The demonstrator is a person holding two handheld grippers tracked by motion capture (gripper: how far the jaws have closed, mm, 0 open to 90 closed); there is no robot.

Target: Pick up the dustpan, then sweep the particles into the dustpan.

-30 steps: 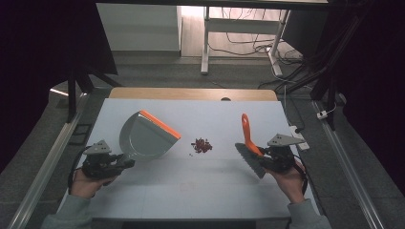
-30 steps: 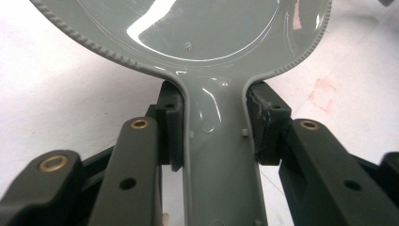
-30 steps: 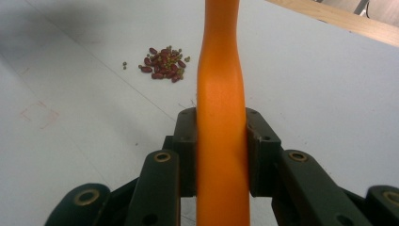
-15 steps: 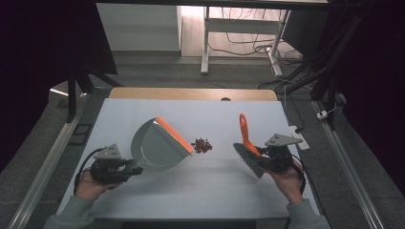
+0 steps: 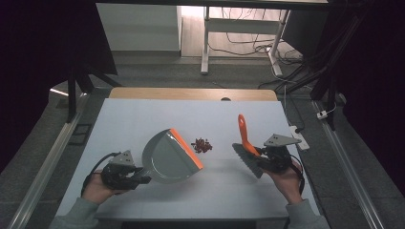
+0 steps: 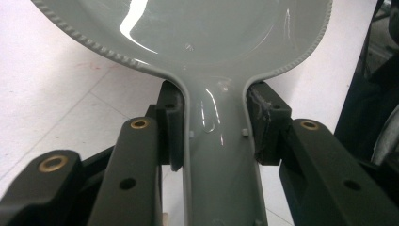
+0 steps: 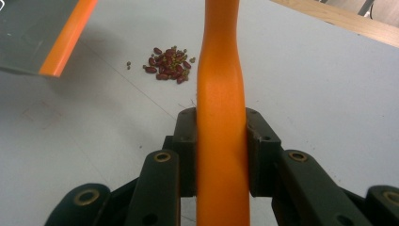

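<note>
The left claw (image 6: 214, 136) is clamped on the grey handle of the dustpan (image 5: 169, 157), its two black pads pressing the neck just below where the pan widens. Seen from the high view, the left claw (image 5: 125, 172) sits near the front left of the white surface (image 5: 143, 114) with the pan reaching out toward the middle, its orange lip (image 5: 186, 149) turned to a small pile of beans (image 5: 202, 145) and lying just beside it, apart from it. The pan seems tilted with its lip lifted a little, though the angle is hard to judge from above. The right claw (image 7: 221, 141) is clamped on the orange handle of the brush (image 5: 246, 143), the pads tight on both sides of it. In the high view the right claw (image 5: 271, 157) holds the brush to the right of the beans, handle pointing away from the person and the dark bristles (image 5: 248, 160) toward the front edge, well apart from the pile
</note>
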